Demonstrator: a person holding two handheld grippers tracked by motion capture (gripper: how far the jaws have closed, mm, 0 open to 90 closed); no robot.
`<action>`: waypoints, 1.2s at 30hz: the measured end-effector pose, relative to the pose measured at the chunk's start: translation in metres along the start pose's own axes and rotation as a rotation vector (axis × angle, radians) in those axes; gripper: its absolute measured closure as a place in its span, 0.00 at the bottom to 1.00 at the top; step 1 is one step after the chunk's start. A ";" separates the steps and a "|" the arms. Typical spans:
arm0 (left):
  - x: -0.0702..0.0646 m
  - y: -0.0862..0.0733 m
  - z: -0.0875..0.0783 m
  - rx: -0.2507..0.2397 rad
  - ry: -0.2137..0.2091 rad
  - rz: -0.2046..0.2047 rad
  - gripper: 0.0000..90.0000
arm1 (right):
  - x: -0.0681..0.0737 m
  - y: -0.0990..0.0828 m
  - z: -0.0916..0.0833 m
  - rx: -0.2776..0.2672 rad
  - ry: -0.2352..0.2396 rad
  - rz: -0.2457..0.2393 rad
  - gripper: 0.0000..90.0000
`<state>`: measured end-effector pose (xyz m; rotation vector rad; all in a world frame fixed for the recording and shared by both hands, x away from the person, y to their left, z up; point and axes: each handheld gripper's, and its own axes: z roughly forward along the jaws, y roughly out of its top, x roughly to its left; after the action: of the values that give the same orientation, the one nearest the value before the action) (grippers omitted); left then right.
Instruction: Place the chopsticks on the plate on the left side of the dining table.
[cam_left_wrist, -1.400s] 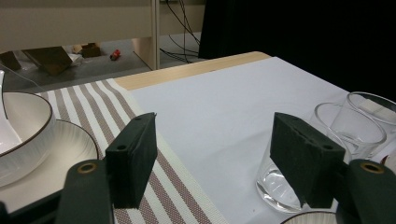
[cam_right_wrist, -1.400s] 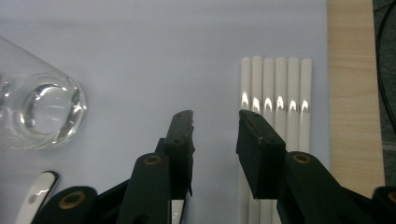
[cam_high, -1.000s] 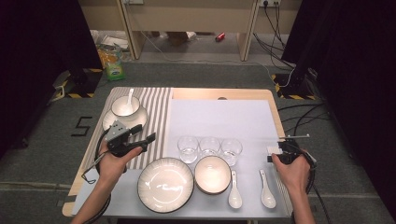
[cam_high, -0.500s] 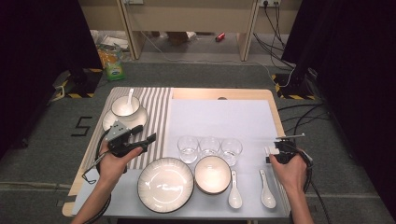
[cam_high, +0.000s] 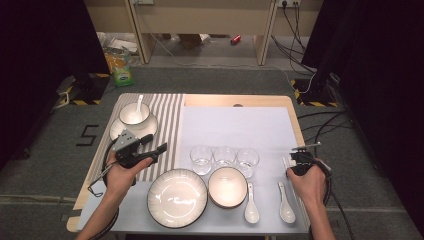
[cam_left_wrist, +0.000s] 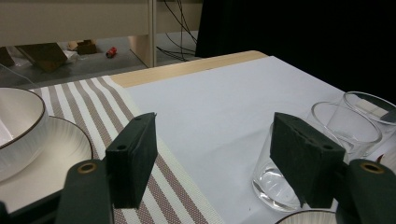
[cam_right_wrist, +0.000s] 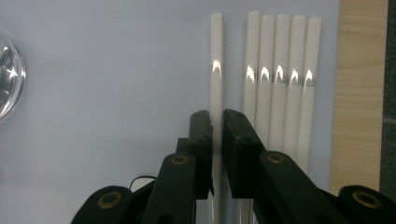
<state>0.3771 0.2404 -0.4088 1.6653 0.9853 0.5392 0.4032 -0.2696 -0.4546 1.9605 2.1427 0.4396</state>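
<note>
Closing over last second, your right gripper (cam_right_wrist: 217, 122) brought jaws in on single chopstick (cam_right_wrist: 215, 60), which lay on white mat (cam_right_wrist: 116, 70) just left of four bundled chopsticks (cam_right_wrist: 282, 70), near table's right edge. Pads flanked it closely; full pinch not certain. Meaning: pick-up about begun, lift not yet made. Your right hand (cam_high: 306, 182) barely shifted from a second earlier. Your left gripper (cam_left_wrist: 219, 163) hung wide and empty above striped mat (cam_left_wrist: 93, 100), beside glass (cam_left_wrist: 280, 184).

Table layout, high view.
Cup and saucer (cam_high: 133, 116) sitting upper left on the striped mat (cam_high: 167, 120); three glasses (cam_high: 224, 158) lining up centre, plate (cam_high: 176, 198), bowl (cam_high: 227, 187), two spoons (cam_high: 269, 204) lying below them.
</note>
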 end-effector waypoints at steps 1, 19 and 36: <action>0.000 0.000 0.000 0.000 0.000 0.000 0.35 | 0.001 0.001 0.000 0.007 -0.009 -0.009 0.93; -0.002 0.000 0.000 0.001 -0.010 -0.004 0.35 | 0.006 0.023 0.005 -0.015 -0.007 0.004 0.94; -0.002 -0.001 0.001 0.002 -0.013 -0.003 0.35 | 0.011 0.072 0.019 -0.039 -0.001 -0.025 0.94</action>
<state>0.3763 0.2382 -0.4092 1.6672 0.9787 0.5248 0.4759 -0.2519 -0.4469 1.9106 2.1386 0.4722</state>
